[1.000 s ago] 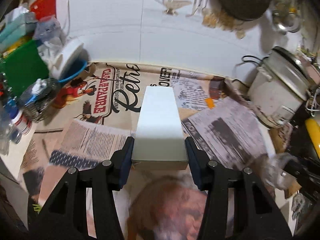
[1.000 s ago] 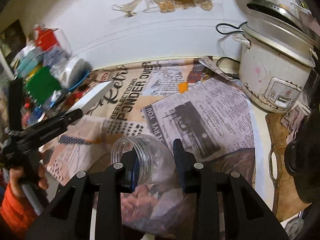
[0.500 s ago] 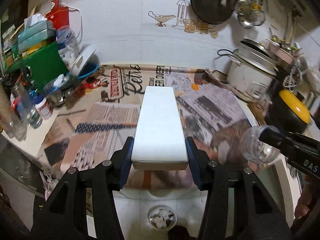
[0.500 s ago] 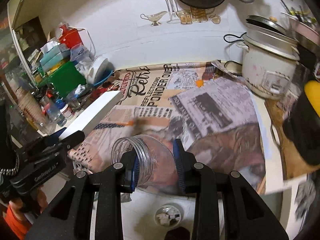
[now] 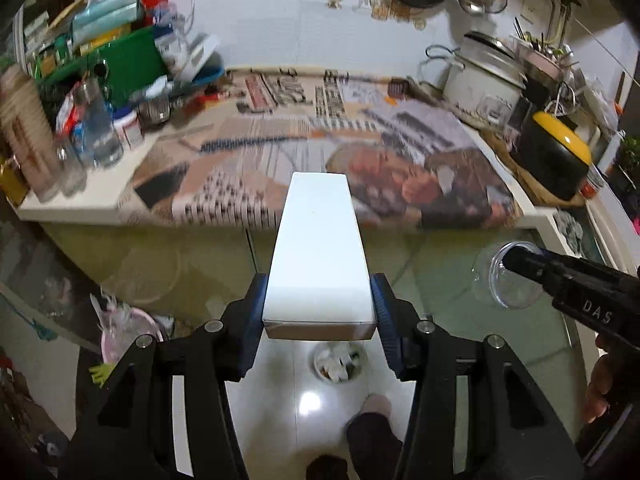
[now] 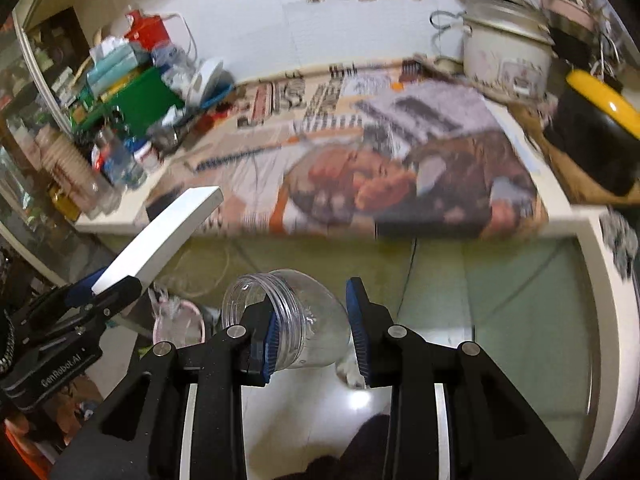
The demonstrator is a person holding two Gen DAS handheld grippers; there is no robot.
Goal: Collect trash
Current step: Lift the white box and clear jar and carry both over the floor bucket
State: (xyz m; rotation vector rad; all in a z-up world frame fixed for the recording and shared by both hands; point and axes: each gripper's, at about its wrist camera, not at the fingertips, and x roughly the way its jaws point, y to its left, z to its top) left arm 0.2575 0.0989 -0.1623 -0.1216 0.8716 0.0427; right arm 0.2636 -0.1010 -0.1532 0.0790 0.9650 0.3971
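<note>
Left tool (image 5: 319, 312) angled down, gripping box (image 5: 319, 256)

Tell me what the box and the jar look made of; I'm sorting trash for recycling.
Box: probably thin cardboard, smooth matte white; flat faces, crisp folded edges, a greyish end flap. Held in the left claw.
Jar: looks like clear plastic, glossy; see-through wall, threaded wide mouth, no lid. Glass cannot be ruled out. Held in the right claw.
</note>
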